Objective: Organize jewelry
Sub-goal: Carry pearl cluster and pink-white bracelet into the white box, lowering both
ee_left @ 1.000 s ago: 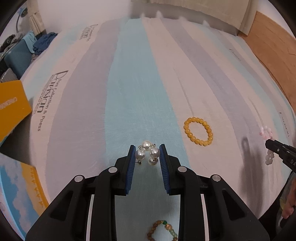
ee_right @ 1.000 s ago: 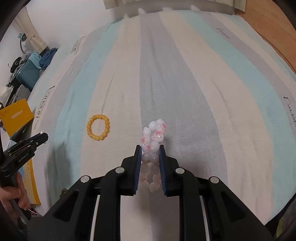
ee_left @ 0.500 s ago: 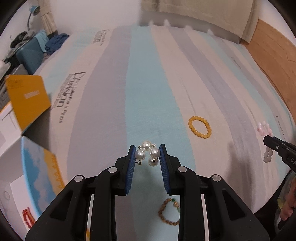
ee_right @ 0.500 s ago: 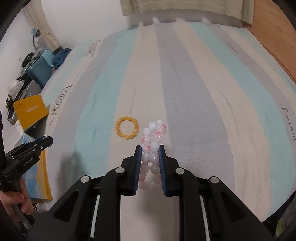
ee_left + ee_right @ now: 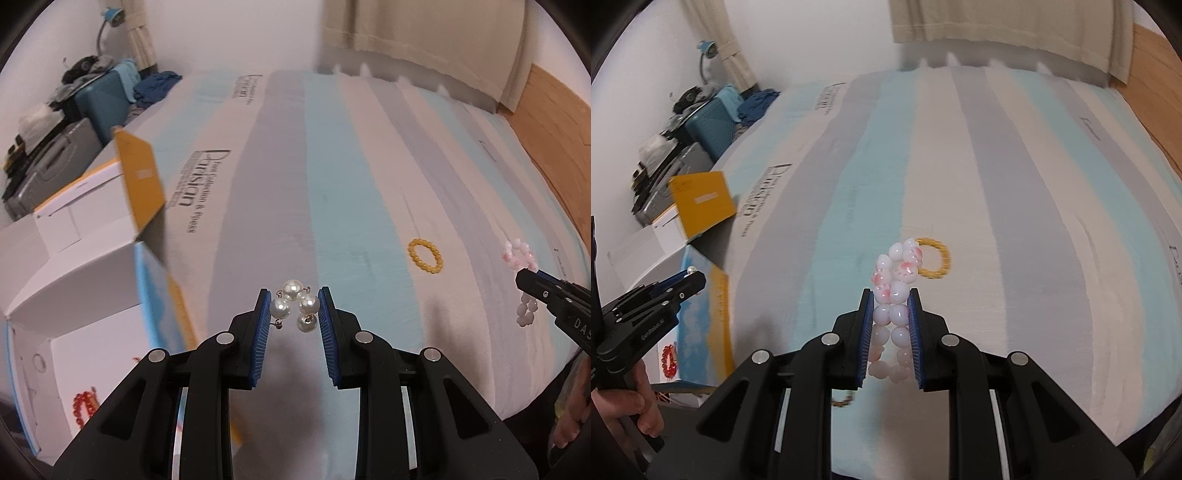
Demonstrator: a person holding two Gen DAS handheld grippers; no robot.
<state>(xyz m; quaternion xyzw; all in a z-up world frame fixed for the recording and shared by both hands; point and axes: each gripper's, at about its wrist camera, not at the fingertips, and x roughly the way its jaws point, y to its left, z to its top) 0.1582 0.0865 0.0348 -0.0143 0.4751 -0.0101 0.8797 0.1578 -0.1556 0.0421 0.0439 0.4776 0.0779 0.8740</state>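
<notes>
Between the blue-padded fingers of the left gripper (image 5: 293, 314) sits a cluster of white pearl earrings with gold wire fittings (image 5: 295, 304), clamped at the fingertips and held above the striped bedsheet (image 5: 332, 166). The right gripper (image 5: 890, 314) is closed on a pink-and-white beaded bracelet (image 5: 895, 291); the bead loop stands up past the fingertips and hangs down between the pads.

Beyond the right gripper, a yellow beaded bracelet (image 5: 934, 258) lies flat on the sheet, partly hidden behind the pink beads; the left wrist view shows it lying apart on a pale stripe (image 5: 424, 255).

On the left side of the bed edge stands an open white cardboard box with yellow and blue flaps (image 5: 85, 258). A red beaded bracelet (image 5: 84, 404) rests inside the box on its floor.

Farther left, a teal suitcase (image 5: 107, 99) stands against the wall.
</notes>
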